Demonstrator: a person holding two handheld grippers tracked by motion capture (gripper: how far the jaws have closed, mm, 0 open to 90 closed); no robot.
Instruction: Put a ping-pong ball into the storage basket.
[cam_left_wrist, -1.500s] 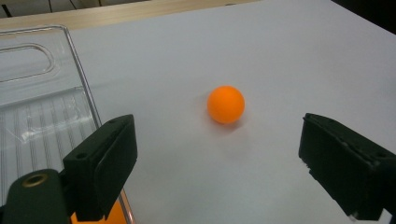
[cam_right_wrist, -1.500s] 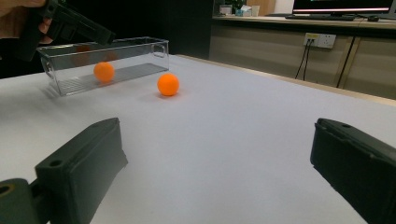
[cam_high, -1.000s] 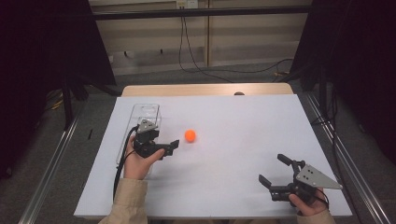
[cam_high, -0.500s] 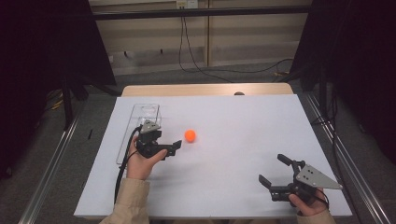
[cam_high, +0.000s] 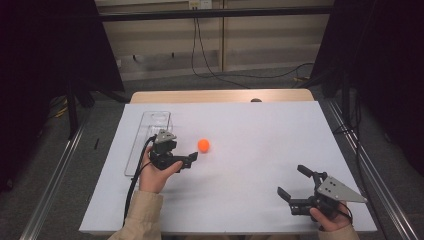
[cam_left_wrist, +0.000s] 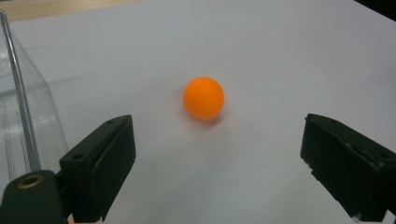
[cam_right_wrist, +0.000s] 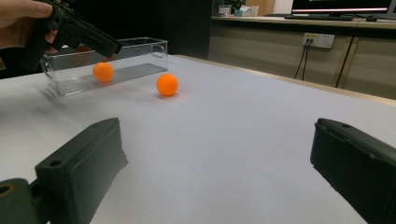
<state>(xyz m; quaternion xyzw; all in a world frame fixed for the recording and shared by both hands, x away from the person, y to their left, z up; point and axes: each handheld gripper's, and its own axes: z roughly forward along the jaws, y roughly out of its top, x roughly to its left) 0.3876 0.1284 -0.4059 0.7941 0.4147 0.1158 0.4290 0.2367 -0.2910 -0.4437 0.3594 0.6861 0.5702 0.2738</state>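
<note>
Left gripper (cam_high: 189, 161) barely shifted, spread wide and empty, orange ball (cam_high: 203, 145) just ahead, untouched

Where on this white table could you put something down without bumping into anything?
The widest bare stretch runs from the small orange ball across to the right edge and down to the right gripper. The far strip near the wooden edge is also free. It is crowded at left: the clear plastic box, left gripper and ball sit close together.
</note>
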